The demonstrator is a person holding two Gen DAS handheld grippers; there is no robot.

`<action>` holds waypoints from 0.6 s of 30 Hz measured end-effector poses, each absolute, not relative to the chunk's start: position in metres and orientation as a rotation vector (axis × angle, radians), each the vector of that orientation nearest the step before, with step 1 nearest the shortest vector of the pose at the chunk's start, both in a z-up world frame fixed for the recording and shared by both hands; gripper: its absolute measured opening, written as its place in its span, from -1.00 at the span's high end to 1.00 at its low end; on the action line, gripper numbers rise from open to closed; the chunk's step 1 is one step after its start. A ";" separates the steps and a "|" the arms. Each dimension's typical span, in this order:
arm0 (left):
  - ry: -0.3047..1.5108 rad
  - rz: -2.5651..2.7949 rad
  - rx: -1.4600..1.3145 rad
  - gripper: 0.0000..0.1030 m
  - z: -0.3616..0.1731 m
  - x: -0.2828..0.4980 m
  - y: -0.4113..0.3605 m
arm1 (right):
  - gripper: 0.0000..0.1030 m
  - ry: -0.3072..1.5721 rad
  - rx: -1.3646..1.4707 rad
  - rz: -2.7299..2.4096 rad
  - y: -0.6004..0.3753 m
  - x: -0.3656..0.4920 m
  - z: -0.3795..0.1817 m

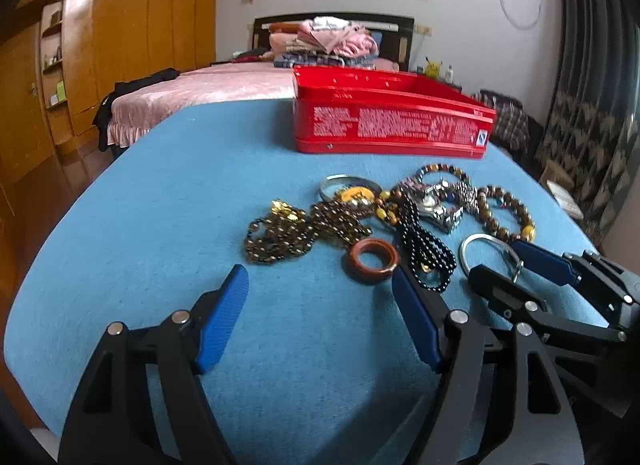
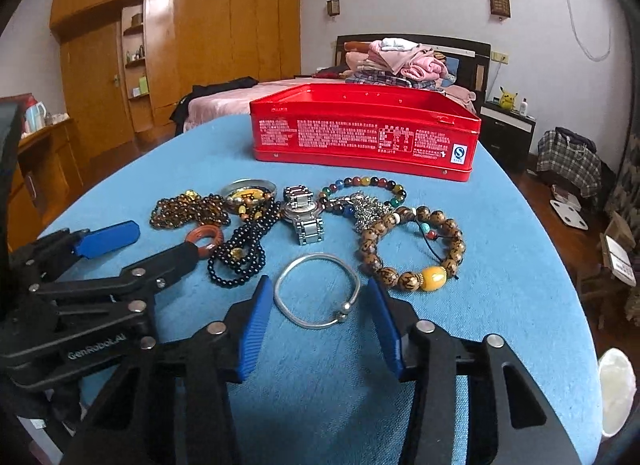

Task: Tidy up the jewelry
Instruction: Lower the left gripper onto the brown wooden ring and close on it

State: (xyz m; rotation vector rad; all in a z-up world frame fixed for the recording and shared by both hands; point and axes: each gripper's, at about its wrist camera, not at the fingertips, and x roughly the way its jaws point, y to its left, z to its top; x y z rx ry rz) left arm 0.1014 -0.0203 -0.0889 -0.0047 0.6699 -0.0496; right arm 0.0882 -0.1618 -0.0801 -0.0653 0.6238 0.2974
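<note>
Silver bangle (image 2: 318, 291) lies flat on blue tablecloth (image 2: 500, 265), btwn spread fingers of right gripper (image 2: 318, 297), not gripped. Left gripper (image 1: 320, 289) also wide open, empty, just short of red-brown ring (image 1: 373, 260). Beads, watch (image 2: 304, 215) piled near open red tin (image 2: 364, 133).

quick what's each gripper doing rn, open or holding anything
Left gripper: open, holding nothing.
Right gripper: open, fingers either side of the silver bangle, not yet gripping it.
</note>
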 end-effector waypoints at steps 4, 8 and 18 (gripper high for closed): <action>0.694 -0.050 0.027 -0.39 -0.089 0.107 -0.028 | 0.14 0.621 -0.045 0.309 -0.172 0.086 -0.080; 0.714 -0.042 0.017 -0.39 -0.088 0.113 -0.030 | 0.14 0.619 -0.019 0.308 -0.183 0.084 -0.080; 0.709 -0.087 0.006 0.29 -0.086 0.120 -0.044 | 0.13 0.607 -0.015 0.320 -0.186 0.086 -0.082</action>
